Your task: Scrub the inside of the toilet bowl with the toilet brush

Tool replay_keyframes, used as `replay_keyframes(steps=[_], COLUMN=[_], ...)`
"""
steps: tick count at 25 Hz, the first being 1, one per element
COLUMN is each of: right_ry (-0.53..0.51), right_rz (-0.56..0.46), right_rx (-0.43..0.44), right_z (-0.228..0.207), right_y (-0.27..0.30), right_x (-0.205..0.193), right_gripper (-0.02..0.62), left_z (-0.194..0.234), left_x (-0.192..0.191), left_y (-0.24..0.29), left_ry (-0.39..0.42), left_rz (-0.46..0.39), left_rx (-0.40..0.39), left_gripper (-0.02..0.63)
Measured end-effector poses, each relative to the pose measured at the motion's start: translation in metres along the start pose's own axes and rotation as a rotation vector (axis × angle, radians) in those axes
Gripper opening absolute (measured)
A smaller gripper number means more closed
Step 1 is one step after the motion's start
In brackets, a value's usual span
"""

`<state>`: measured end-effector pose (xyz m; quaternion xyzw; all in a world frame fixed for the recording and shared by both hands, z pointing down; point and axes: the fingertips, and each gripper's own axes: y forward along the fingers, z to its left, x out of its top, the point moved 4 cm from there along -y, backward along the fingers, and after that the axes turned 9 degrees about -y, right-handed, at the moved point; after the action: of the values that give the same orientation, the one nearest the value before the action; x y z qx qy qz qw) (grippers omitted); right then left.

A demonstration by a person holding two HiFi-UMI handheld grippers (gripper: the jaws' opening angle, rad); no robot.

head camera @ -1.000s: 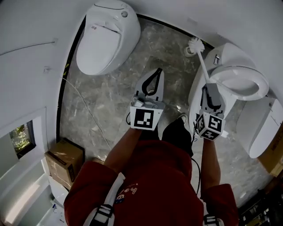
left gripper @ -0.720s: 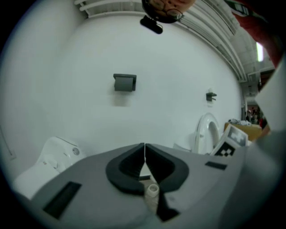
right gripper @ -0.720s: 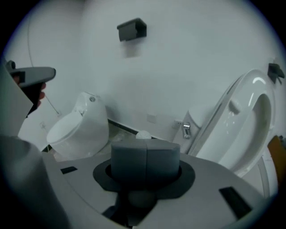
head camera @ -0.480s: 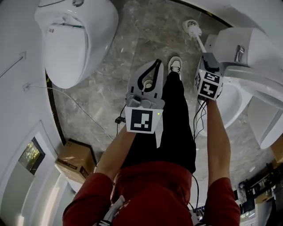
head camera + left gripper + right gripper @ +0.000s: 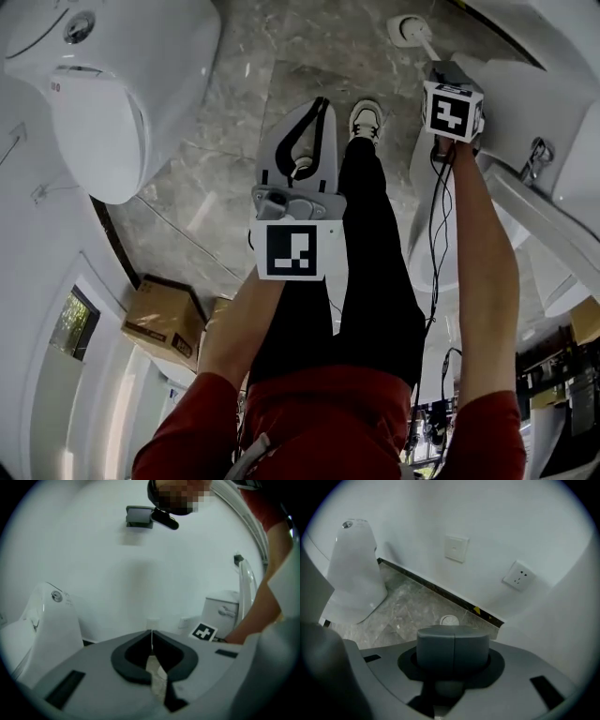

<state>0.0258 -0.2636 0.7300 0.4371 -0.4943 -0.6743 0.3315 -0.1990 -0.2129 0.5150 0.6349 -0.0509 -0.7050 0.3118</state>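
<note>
The white toilet brush has its handle point(image 5: 427, 45) running from my right gripper point(image 5: 441, 67) down to its round head point(image 5: 409, 28) at the floor by the wall. That gripper is shut on the handle, and its view looks straight down past the pads point(image 5: 453, 645) to the white round end point(image 5: 449, 619). Just right of it is the toilet point(image 5: 525, 131) with its seat raised and a flush lever point(image 5: 536, 159); the bowl's inside is hidden. My left gripper point(image 5: 321, 103) hangs over the floor, shut and empty, its tips touching point(image 5: 151, 632).
A second white toilet point(image 5: 112, 94) with its lid down stands at the left. A cardboard box point(image 5: 164, 319) lies on the marble floor near my legs, and my shoe point(image 5: 366, 120) is beside the left gripper. Two wall sockets point(image 5: 456, 548) sit above the dark skirting.
Both grippers have dropped lower. The brush head, held up beside the right toilet before, now sits down at the floor by the wall, and the right gripper points more steeply down.
</note>
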Motion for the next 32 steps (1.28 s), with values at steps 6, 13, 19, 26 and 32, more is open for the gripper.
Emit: replay_keyframes(steps=[6,13,19,26,32], right_ry=[-0.099,-0.120,-0.093,0.095,0.223], right_rz=[0.168,0.313,0.260,0.020,-0.260], right_rx=[0.056,0.141,0.172,0.103,0.080], right_z=[-0.009,-0.006,-0.002,-0.004,0.046], right_y=[0.047,0.058,0.035,-0.061,-0.242], right_x=[0.027,0.049,0.052,0.060,0.035], right_gripper=[0.146,0.155,0.298,0.330,0.330], left_z=[0.006,0.003,-0.009,-0.023,-0.030], left_x=[-0.001,-0.002,0.013,0.057,0.153], left_y=[0.020,0.021,0.004,-0.041,-0.127], left_ry=[-0.014,0.001,0.008,0.005,-0.011], left_rz=[0.000,0.022,0.011,0.031,-0.090], left_rx=[0.000,-0.028,-0.053,-0.055,-0.088], left_gripper=[-0.002,-0.002,-0.002,-0.002,-0.003])
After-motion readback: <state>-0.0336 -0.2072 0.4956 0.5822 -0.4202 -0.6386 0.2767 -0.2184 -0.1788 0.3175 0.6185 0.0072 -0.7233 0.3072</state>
